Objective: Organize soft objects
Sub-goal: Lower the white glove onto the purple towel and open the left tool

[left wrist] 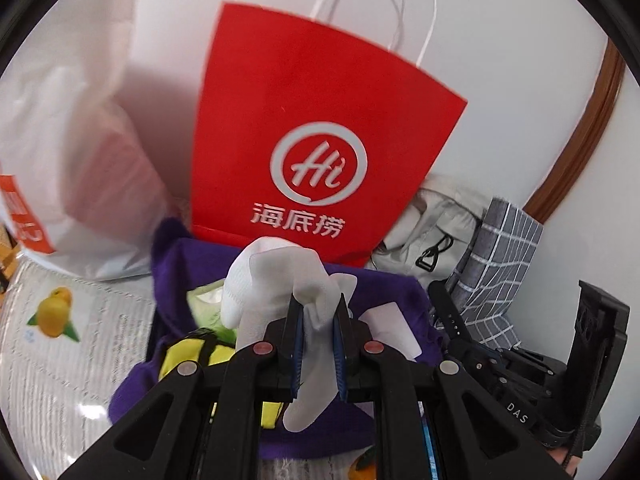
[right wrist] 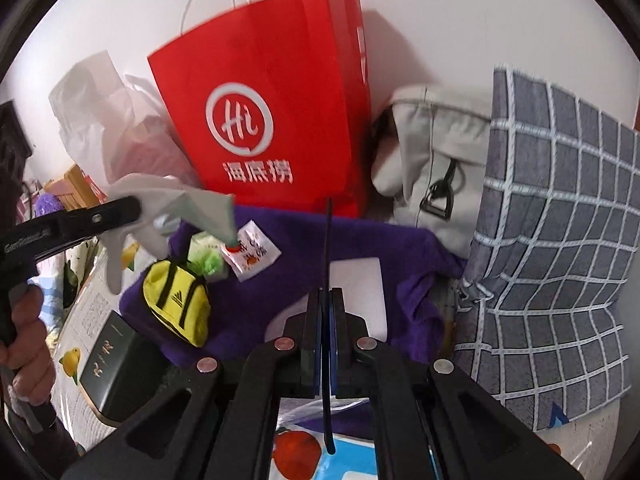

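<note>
- Here the left gripper (left wrist: 318, 312) is clamped on a white sock (left wrist: 272, 280), its jaws nearly closed with the fabric pinched between them; the sock's upper part bunches above the fingertips and its loose end hangs down below them.
- From the right wrist view, the sock (right wrist: 168, 204) hangs in the air off the left gripper (right wrist: 138, 208), over the left edge of a purple cloth (right wrist: 360, 240) spread on the surface.
- The right gripper (right wrist: 326, 300) is closed flat; a thin dark strip (right wrist: 328, 240) runs up between its jaws, though I cannot tell what that strip is.
- The relation that matters, I judge: the red paper bag (left wrist: 320, 120) stands upright straight ahead of the held sock, just beyond the cloth, with its open mouth well above the sock.
- So the sock's long axis hangs roughly vertical, which suits a lift up and a drop into the bag, if the bag is indeed the target.
- The left hand is plainly the nearer one to that job, since it already carries the sock; the right gripper sits further right, over the cloth.
- Other soft things lie close: a small yellow pouch (right wrist: 178, 300) on the cloth, a beige bag (right wrist: 440, 168) and a grey checked cushion (right wrist: 560, 220) to the right.
</note>
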`<state>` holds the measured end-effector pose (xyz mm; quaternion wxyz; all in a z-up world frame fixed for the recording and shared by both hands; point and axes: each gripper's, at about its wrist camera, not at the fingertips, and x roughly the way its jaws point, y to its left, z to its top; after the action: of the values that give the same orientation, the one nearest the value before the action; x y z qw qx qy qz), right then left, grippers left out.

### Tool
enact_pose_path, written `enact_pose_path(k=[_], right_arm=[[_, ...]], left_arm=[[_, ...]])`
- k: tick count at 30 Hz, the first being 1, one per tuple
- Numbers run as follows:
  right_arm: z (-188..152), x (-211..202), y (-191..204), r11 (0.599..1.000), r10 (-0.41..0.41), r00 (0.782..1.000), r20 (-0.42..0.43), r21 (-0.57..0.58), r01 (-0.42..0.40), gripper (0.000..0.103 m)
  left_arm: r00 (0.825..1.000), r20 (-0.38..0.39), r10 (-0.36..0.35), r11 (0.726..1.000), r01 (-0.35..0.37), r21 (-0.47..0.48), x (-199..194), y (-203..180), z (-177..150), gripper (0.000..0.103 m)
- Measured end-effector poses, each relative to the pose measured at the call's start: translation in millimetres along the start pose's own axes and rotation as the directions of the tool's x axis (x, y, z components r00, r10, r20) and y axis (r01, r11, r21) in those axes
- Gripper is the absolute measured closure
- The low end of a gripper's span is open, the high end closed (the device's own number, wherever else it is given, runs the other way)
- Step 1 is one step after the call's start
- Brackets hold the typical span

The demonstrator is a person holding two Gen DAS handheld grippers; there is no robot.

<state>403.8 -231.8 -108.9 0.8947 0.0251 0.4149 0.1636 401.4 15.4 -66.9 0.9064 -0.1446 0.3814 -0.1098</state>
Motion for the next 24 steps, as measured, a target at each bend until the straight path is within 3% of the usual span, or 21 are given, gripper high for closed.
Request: enact_pose_path(k=[9, 16, 18, 24], right_arm=[[-10, 37, -20, 0.996, -0.069, 0.994, -0.089, 0.042, 0.073, 0.1], [-18, 54, -18, 0.998, -0.056, 0.989, -0.135, 0.035, 0.061, 0.099], [-18, 57, -16, 0.998, -0.05, 0.989, -0.142, 0.03, 0.055, 0.097], [-18, 59, -10, 0.999, -0.041, 0.989, -0.141, 0.012, 0.044, 0.095]], left_arm=[[0.995, -0.102, -0.007, 0.999, 0.003, -0.041, 43, 14, -11, 0.09], [0.983, -0.18, 0.033, 0.997, -0.044, -0.058, 61, 28, -18, 0.09], [0.978, -0.203, 0.043, 0.997, -0.055, -0.056, 66, 30, -19, 0.083], [0.976, -0.204, 0.08, 0.996, -0.087, -0.023, 66, 28, -21, 0.081]])
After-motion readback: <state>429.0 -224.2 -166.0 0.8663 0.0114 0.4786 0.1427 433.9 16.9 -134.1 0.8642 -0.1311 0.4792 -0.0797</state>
